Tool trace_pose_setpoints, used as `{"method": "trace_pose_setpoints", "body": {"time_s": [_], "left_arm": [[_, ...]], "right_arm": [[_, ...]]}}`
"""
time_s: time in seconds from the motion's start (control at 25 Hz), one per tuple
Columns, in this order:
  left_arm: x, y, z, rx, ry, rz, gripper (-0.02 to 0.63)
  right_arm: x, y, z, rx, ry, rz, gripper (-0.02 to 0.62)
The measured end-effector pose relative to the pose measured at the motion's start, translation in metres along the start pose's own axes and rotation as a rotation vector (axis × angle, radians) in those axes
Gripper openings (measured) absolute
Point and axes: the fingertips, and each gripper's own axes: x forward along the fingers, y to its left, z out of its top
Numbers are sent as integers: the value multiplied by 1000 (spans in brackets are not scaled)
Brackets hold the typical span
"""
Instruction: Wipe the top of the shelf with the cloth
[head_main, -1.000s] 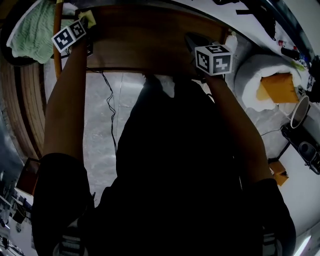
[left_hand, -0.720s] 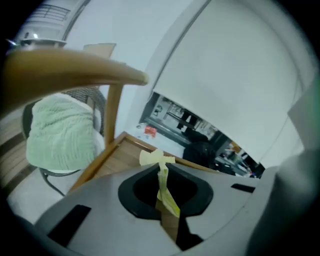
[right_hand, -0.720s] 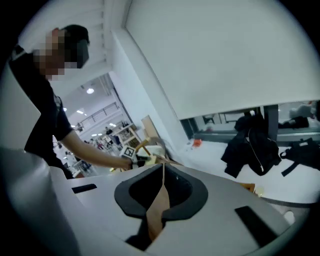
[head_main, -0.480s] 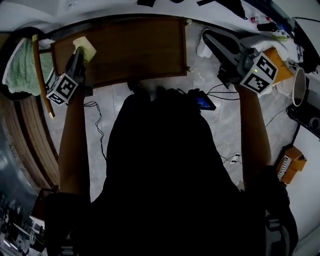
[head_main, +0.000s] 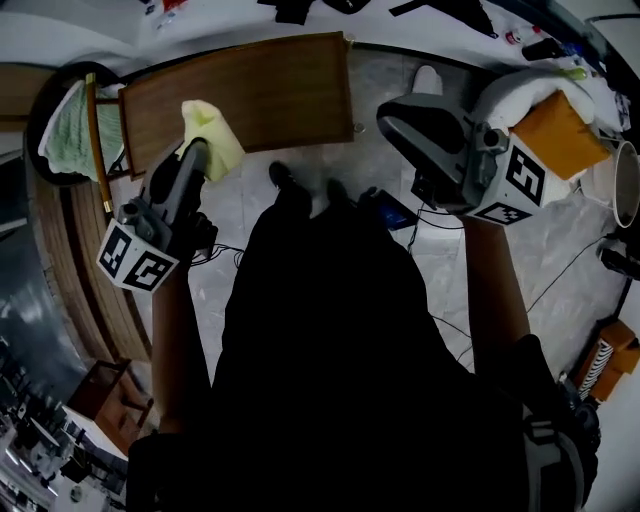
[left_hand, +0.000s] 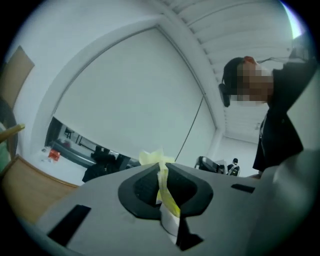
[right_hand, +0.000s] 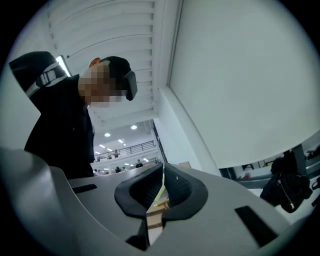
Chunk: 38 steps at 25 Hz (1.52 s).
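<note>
The shelf's brown wooden top (head_main: 262, 92) lies at the top of the head view. My left gripper (head_main: 195, 152) is shut on a pale yellow cloth (head_main: 212, 135) and holds it in the air over the shelf's near left edge. In the left gripper view the cloth (left_hand: 163, 176) is pinched between the closed jaws and sticks out past the tips, with a corner of the shelf (left_hand: 25, 192) at lower left. My right gripper (head_main: 393, 112) hangs over the floor to the right of the shelf. It is shut with nothing in it (right_hand: 161, 192).
A green towel (head_main: 62, 135) lies in a round dark basket at the left, beside a wooden pole (head_main: 97, 140). A white cushion (head_main: 520, 95) with an orange piece sits at the right. Cables and a dark device (head_main: 395, 210) lie on the grey floor. A wooden crate (head_main: 100, 395) stands at lower left.
Both grippers have drawn back from the shelf and risen toward my head. The cloth has come up off the shelf top with the left gripper. The right gripper has moved off to the right.
</note>
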Motion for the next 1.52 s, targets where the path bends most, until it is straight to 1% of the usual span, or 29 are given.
{"method": "trace_pose_setpoints", "body": {"time_s": [0.04, 0.12, 0.2, 0.36, 0.48, 0.6, 0.76, 0.88, 0.92, 1.0, 1.12, 1.2, 1.32, 1.52], "left_arm": [[1, -21, -5, 14, 11, -17, 28], [0, -55, -16, 12, 1, -43, 28], [-6, -77, -28, 5, -10, -45, 28], [-25, -103, -42, 22, -6, -42, 28], [-47, -114, -39, 29, -19, -56, 28], [-71, -129, -34, 68, -39, -81, 28], [-124, -155, -35, 140, -52, -90, 28], [-195, -175, -36, 178, -62, -75, 28], [-218, -178, -36, 178, -73, -69, 28], [-245, -177, -37, 160, -100, -61, 28], [-251, -173, -39, 132, -124, -62, 28], [-264, -178, -42, 127, -138, -60, 28], [-293, -194, -51, 135, -157, -57, 28], [-307, -217, -66, 122, -157, -58, 28]], "right_arm": [[-6, 7, -4, 4, -6, 15, 26], [-19, 18, -13, 15, -7, 46, 26], [-25, 27, -24, 31, -10, 73, 26], [-21, 52, -32, 43, -26, 112, 26], [-5, 81, -38, 22, 4, 133, 26], [7, 113, -40, -21, 17, 140, 26], [21, 172, -43, -77, 21, 137, 26], [42, 234, -59, -108, 39, 118, 26], [50, 251, -67, -129, 59, 104, 26], [61, 265, -78, -155, 88, 81, 26], [61, 267, -79, -118, 62, 65, 26], [61, 284, -87, -105, 66, 61, 26], [60, 322, -101, -122, 89, 68, 26], [46, 342, -111, -120, 102, 78, 26]]}}
